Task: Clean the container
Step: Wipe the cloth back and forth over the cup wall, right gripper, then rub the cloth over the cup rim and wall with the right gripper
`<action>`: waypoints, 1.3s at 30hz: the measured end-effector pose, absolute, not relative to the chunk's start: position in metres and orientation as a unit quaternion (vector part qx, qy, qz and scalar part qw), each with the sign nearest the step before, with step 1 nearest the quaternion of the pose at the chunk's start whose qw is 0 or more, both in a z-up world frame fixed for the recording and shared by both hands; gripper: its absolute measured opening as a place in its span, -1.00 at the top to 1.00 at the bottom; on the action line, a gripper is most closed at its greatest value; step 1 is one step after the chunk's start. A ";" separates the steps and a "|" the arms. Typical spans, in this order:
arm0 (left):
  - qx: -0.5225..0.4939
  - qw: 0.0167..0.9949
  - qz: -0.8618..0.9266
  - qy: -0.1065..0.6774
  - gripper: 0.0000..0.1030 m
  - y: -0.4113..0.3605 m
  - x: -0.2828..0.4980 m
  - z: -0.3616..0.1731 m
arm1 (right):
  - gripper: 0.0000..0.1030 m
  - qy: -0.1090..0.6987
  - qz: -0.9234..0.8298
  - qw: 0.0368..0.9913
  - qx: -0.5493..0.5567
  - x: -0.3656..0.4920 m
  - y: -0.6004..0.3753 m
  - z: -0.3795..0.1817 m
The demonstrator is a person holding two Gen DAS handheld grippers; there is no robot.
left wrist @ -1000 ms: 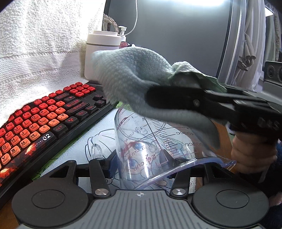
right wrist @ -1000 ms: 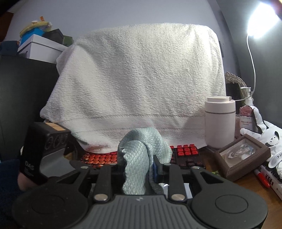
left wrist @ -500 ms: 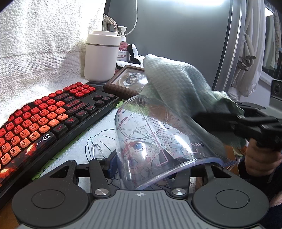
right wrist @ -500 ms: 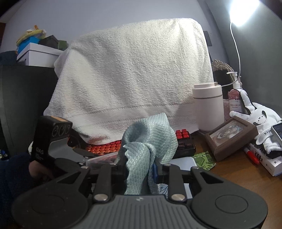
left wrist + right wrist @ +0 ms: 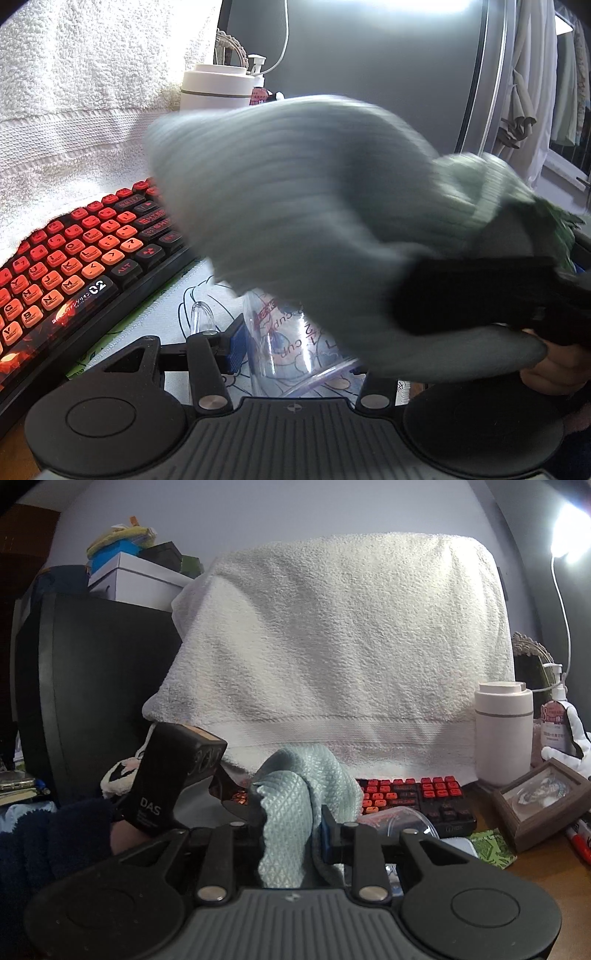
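In the left wrist view, the pale green cloth is smearing with motion blur across the centre of the frame, and it is covering most of the clear measuring cup at lower centre. The right gripper is blurring dark at the right edge. The keyboard is running off the left edge. Lettering on the pump bottle at far right is reading too small.

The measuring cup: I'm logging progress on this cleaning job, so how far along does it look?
Done: both grasps are made. The left tool grips the clear measuring cup, lying on its side; the right tool pinches the pale green cloth. In hand: the cloth, motion-blurred, lies across the cup's outside. Left: the inside shows no cloth in it, and whether the cup is clean cannot be told.
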State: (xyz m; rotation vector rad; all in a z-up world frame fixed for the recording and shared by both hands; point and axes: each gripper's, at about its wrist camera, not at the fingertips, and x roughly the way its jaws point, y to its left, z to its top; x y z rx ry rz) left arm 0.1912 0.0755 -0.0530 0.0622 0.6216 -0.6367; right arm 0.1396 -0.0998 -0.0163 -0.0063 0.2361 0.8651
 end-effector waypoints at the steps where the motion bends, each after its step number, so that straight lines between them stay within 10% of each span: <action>1: 0.030 0.902 -0.308 0.301 0.05 0.075 0.191 -0.053 | 0.51 0.116 0.416 0.902 -0.009 0.143 -0.096 -0.015; 39: 0.028 0.902 -0.308 0.301 0.05 0.074 0.192 -0.053 | 0.63 0.130 0.416 0.900 -0.008 0.145 -0.106 -0.013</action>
